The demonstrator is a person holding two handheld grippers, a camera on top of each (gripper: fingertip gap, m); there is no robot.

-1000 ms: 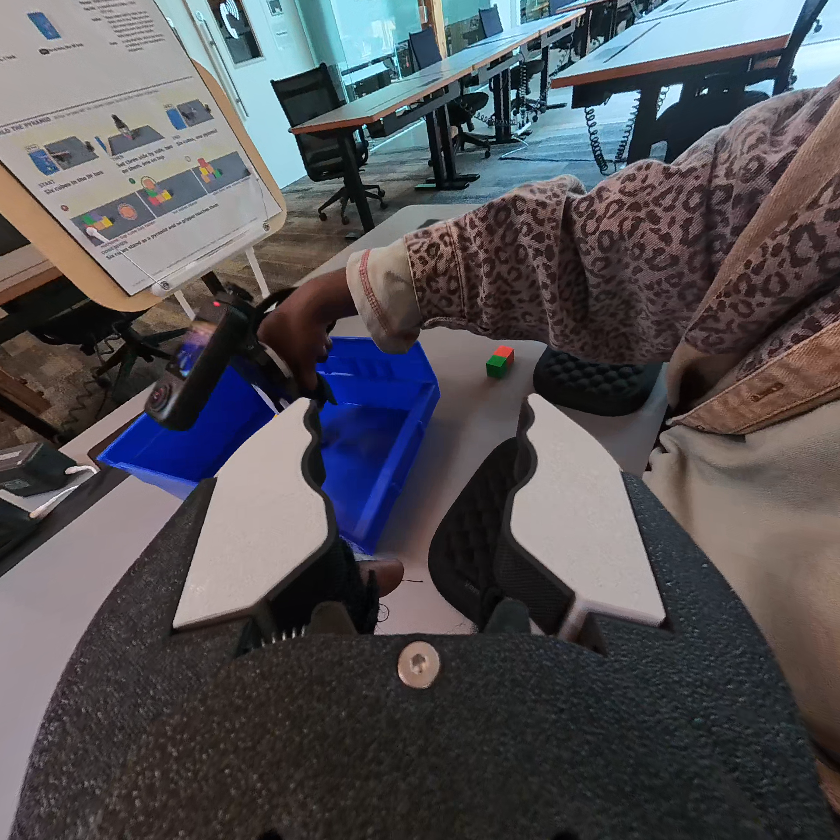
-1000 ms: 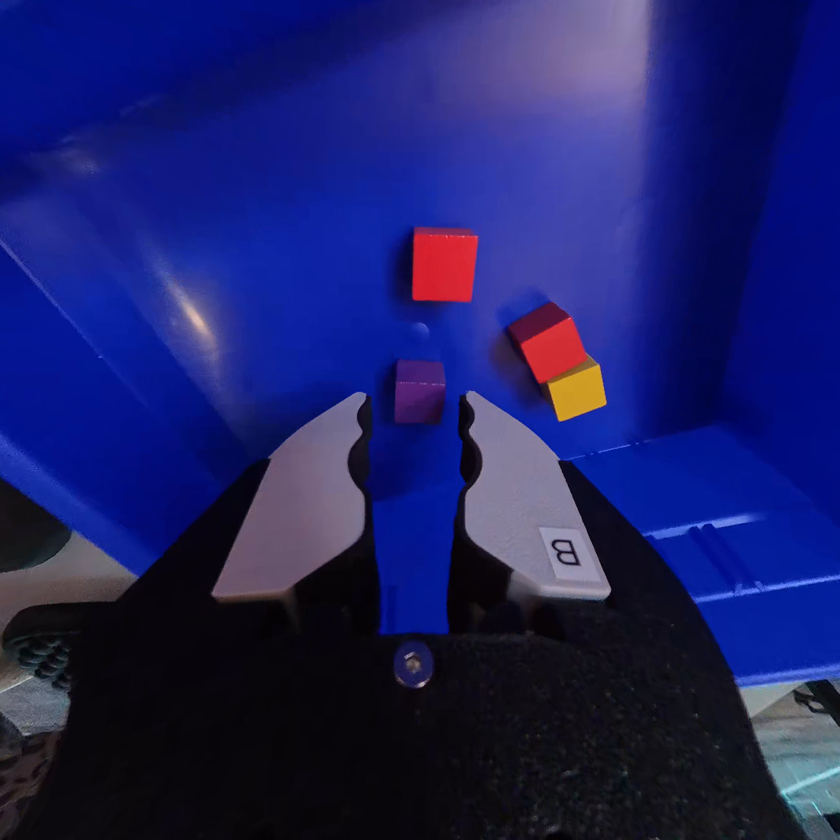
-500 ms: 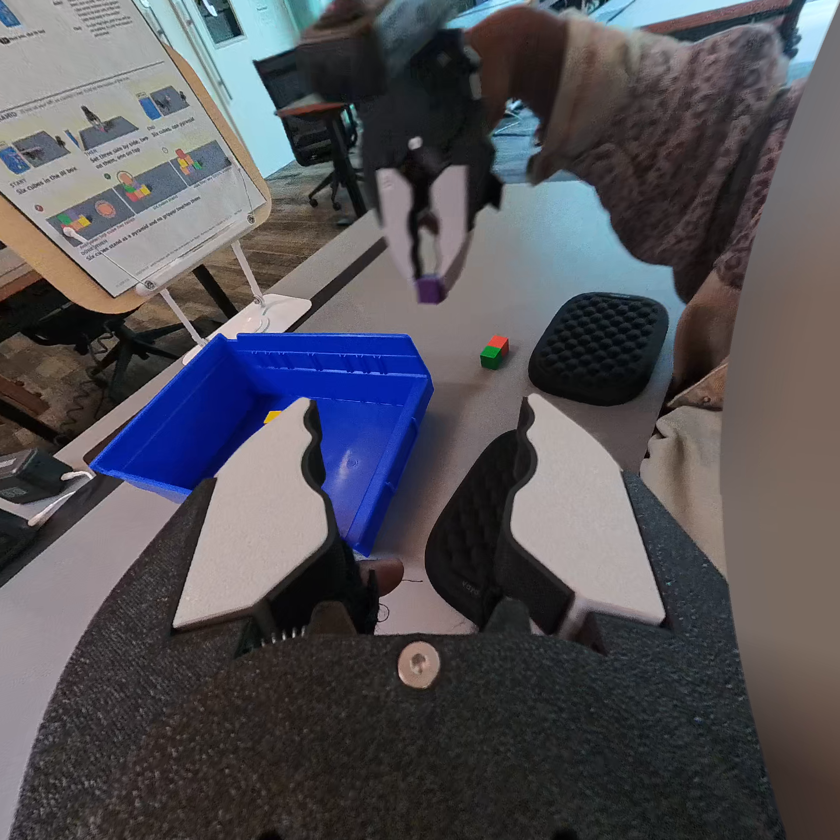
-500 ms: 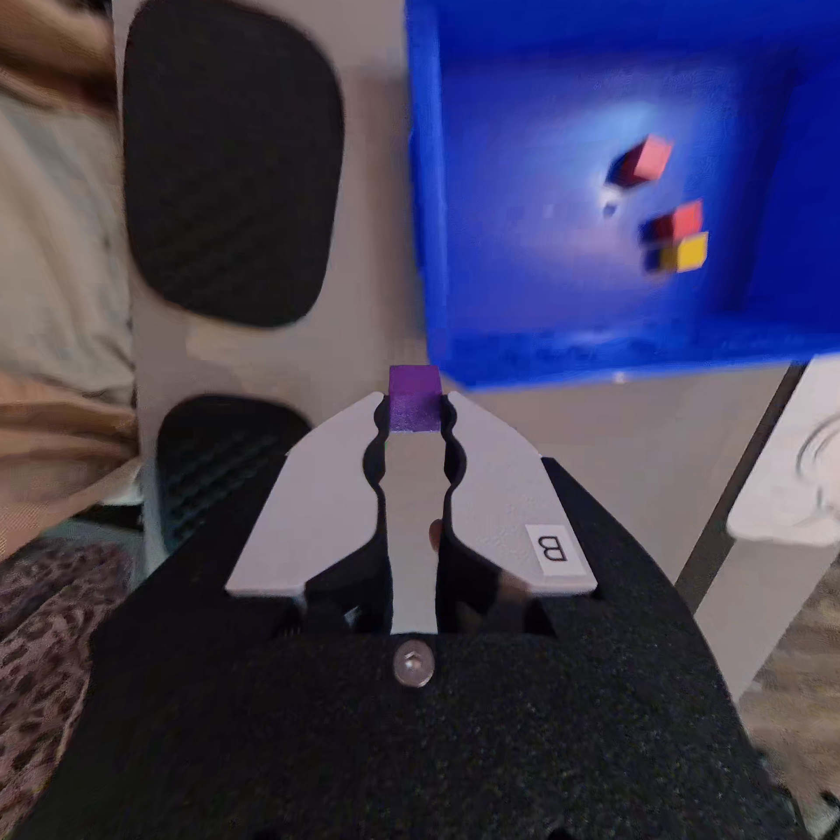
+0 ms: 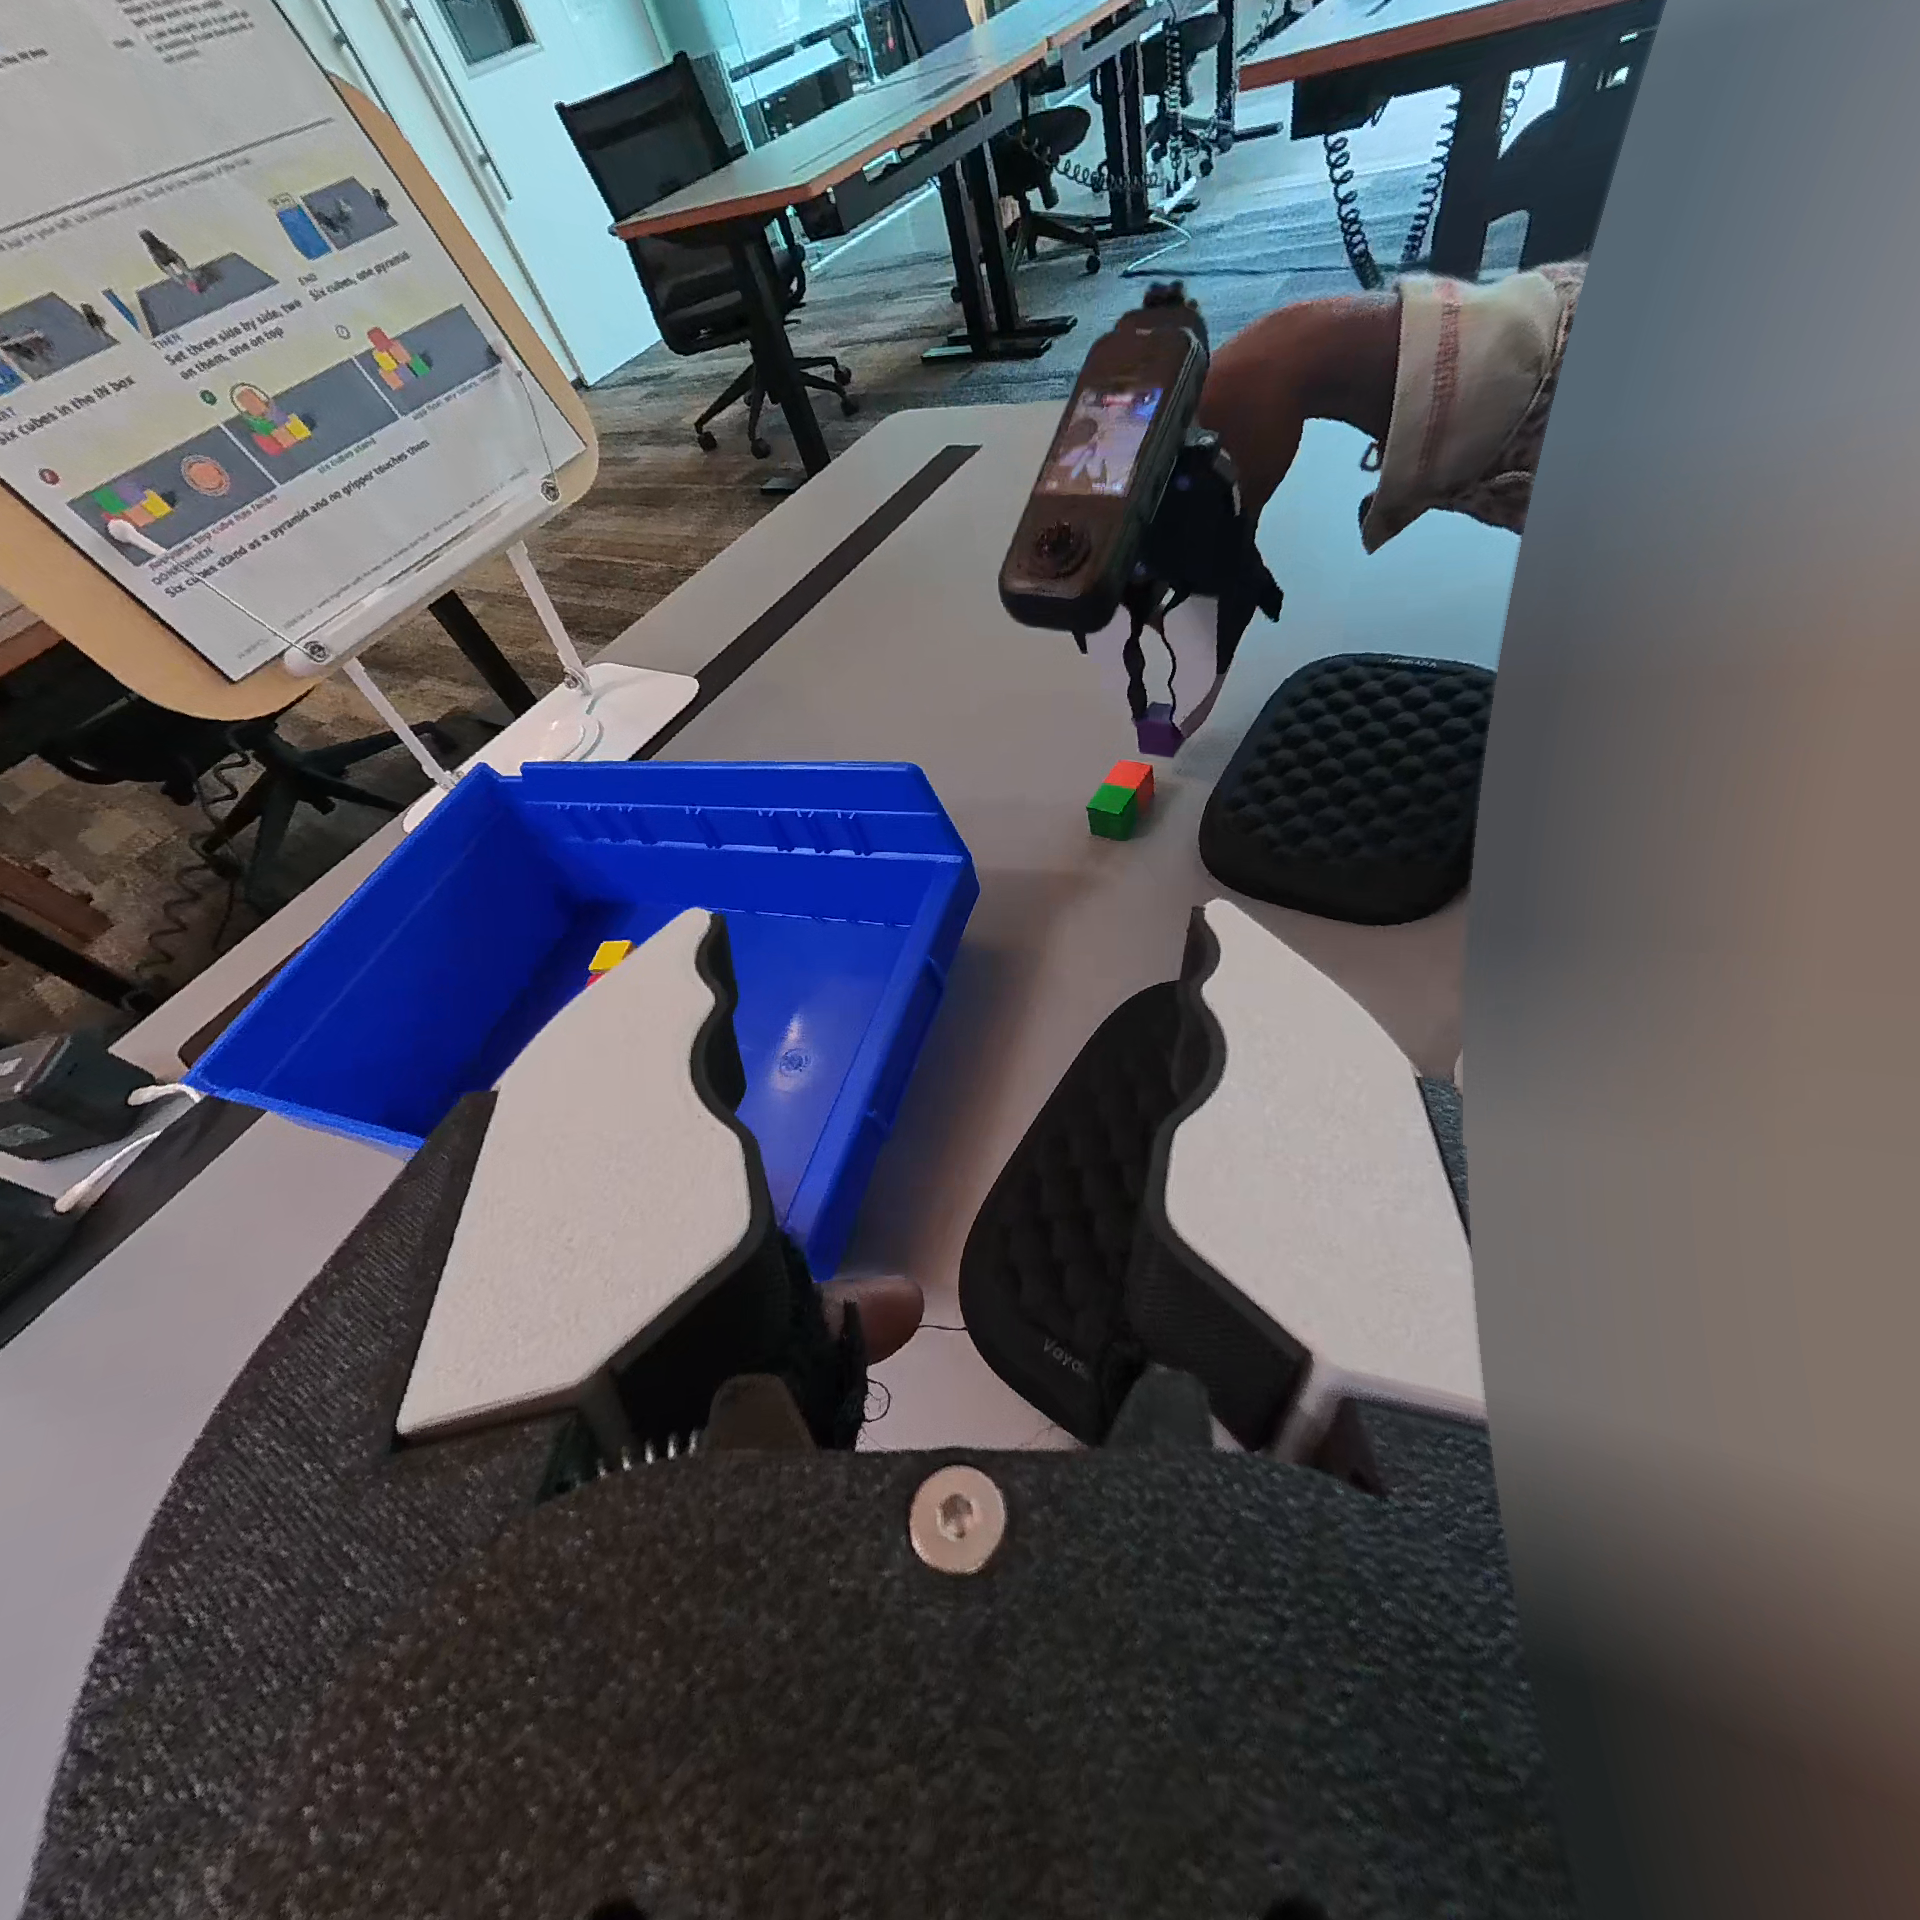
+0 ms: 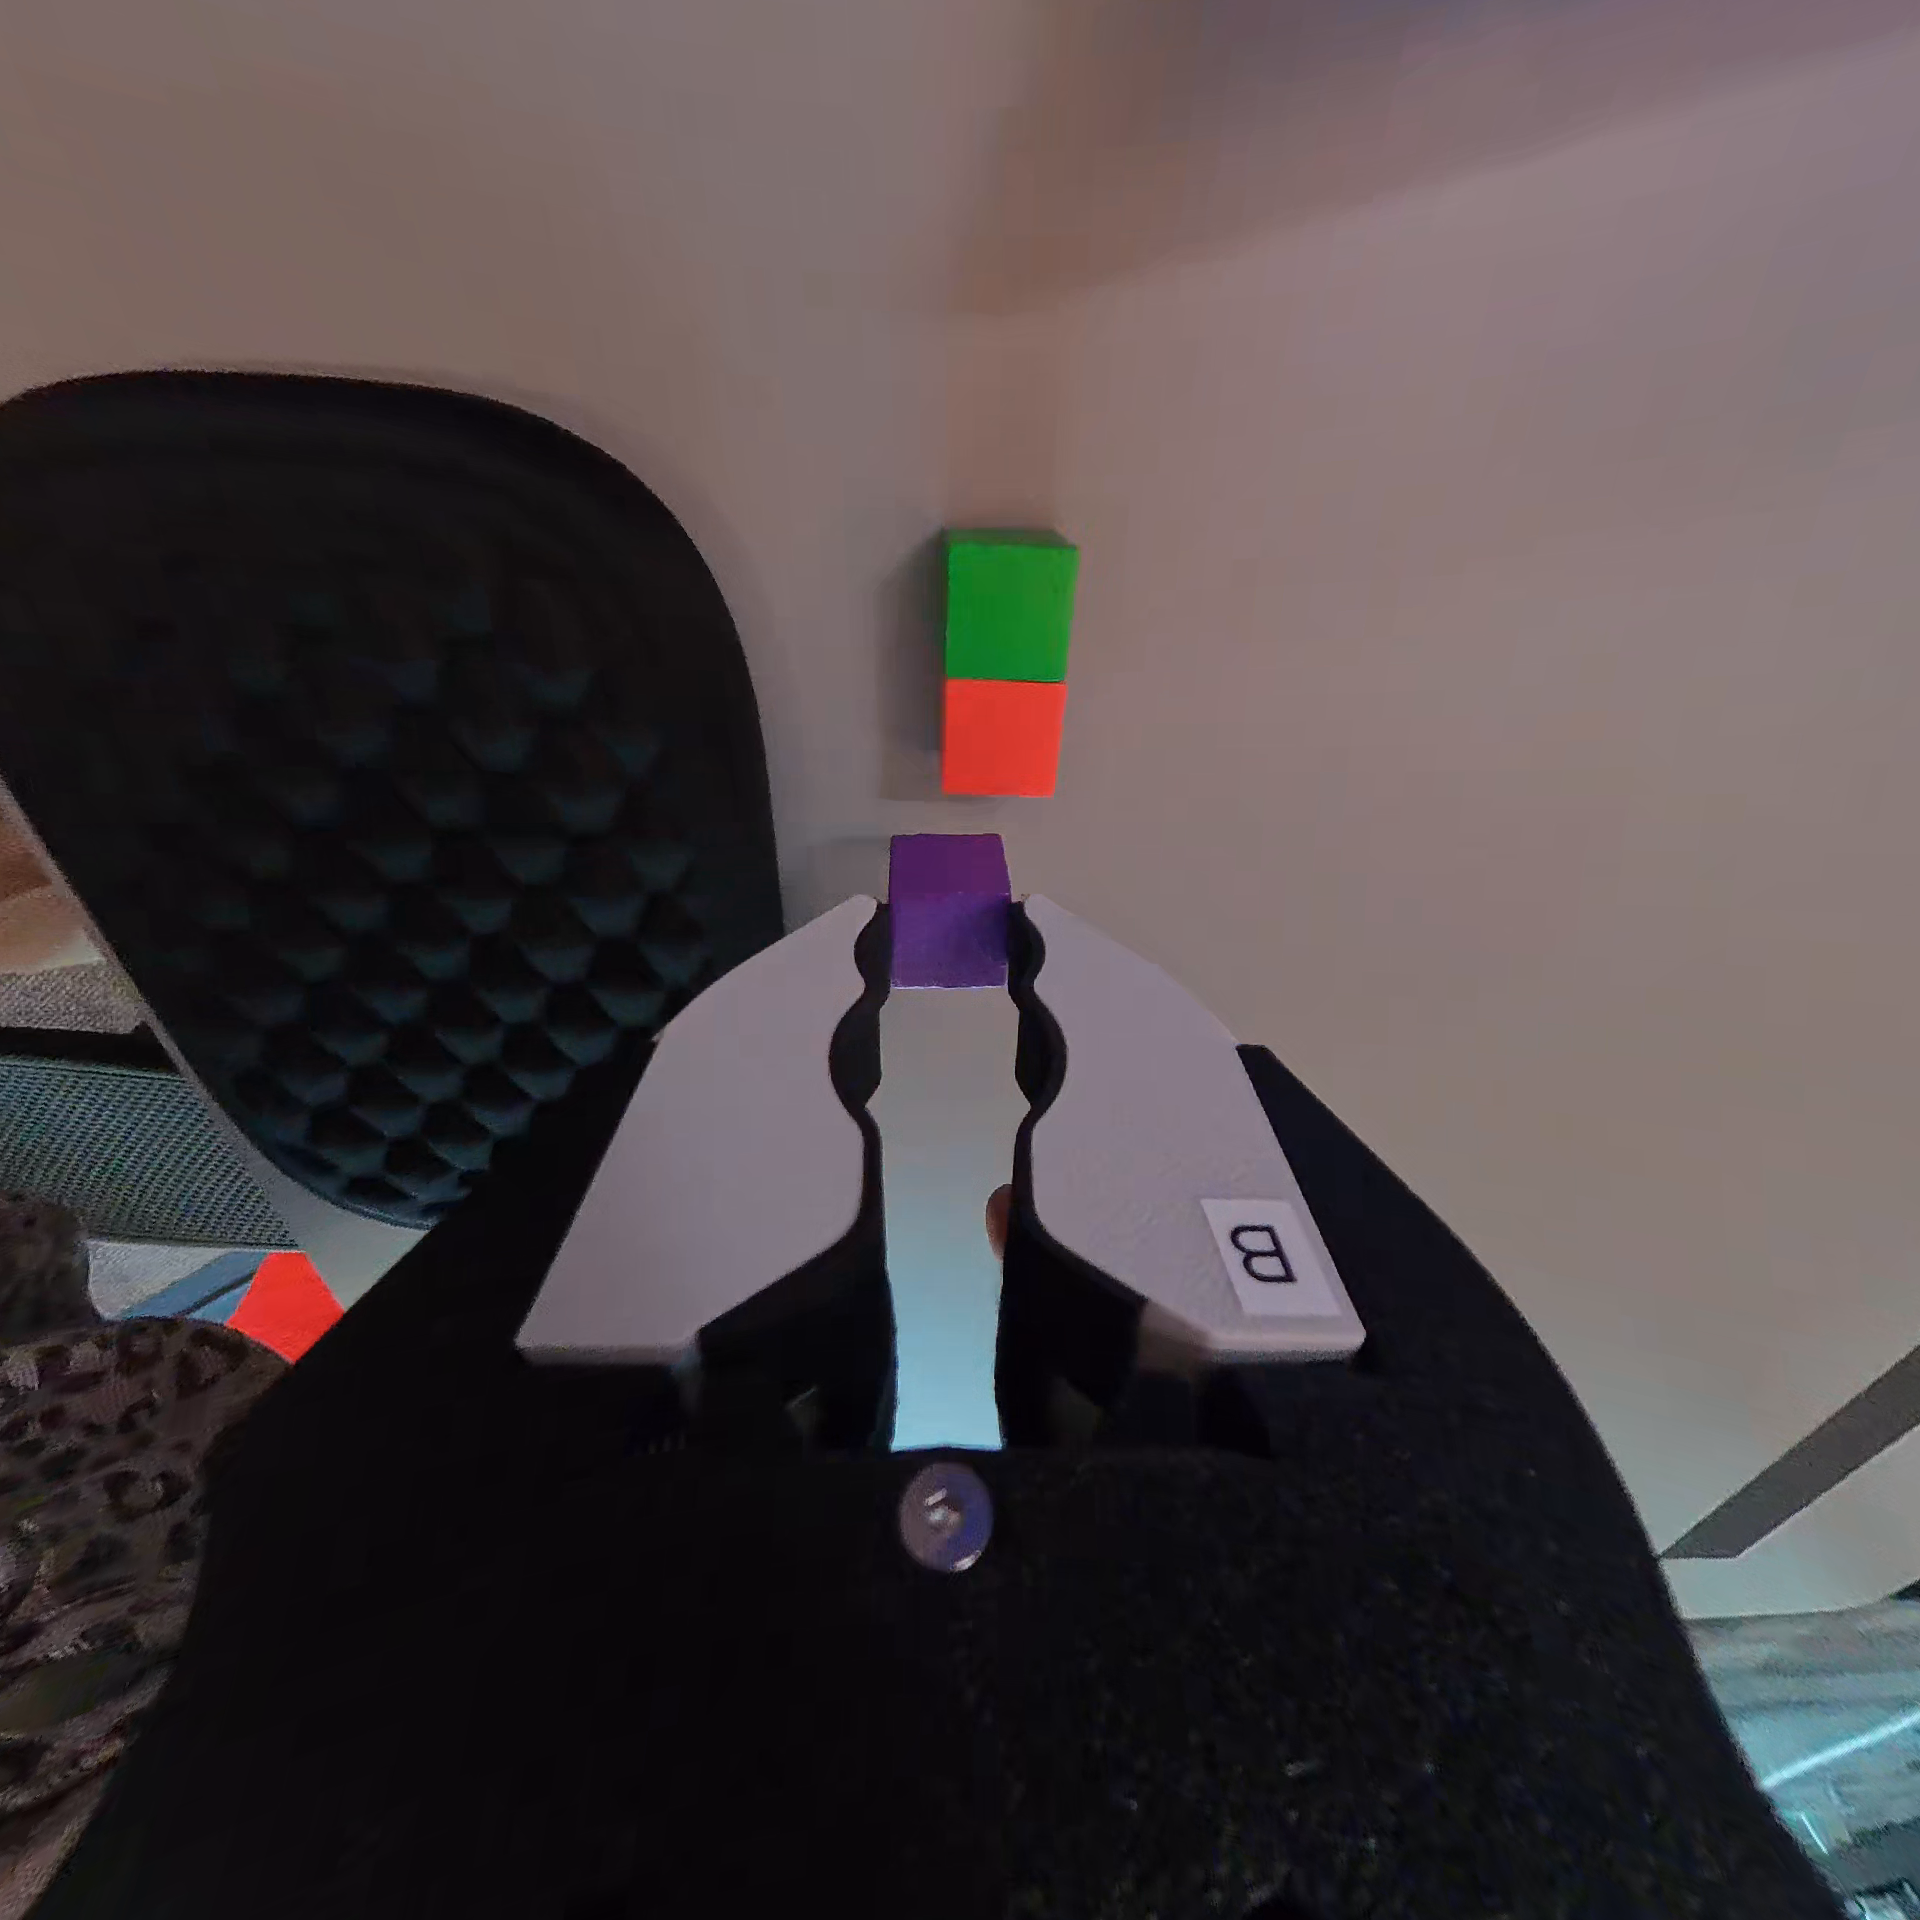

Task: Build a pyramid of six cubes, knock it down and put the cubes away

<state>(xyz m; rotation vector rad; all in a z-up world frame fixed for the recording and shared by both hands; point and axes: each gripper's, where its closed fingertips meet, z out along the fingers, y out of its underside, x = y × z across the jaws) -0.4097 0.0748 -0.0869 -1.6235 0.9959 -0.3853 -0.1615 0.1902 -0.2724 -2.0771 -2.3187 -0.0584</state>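
Note:
My right gripper (image 6: 948,912) is shut on a purple cube (image 6: 949,928) and holds it just above the grey table, right behind an orange-red cube (image 6: 1001,736) that touches a green cube (image 6: 1006,608) in a row. In the left wrist view the right gripper (image 5: 1162,717) shows with the purple cube (image 5: 1157,729) beside the green cube (image 5: 1112,810) and the red cube (image 5: 1130,778). My left gripper (image 5: 951,940) is open and empty, over the table by the blue bin (image 5: 436,997). A yellow cube (image 5: 611,954) lies in the bin.
A black dimpled pad (image 5: 1351,784) lies right of the cube row, also in the right wrist view (image 6: 395,790). A second black pad (image 5: 1070,1195) lies under my left gripper. An instruction board on a stand (image 5: 260,343) is behind the bin. The person's sleeve (image 5: 1475,395) reaches in. About 35 cm separates my left fingertips from my right.
My right gripper closed on the purple cube in the bin, lifted it out and carried it right, down to the table beside the red and green cubes. My left gripper has barely moved.

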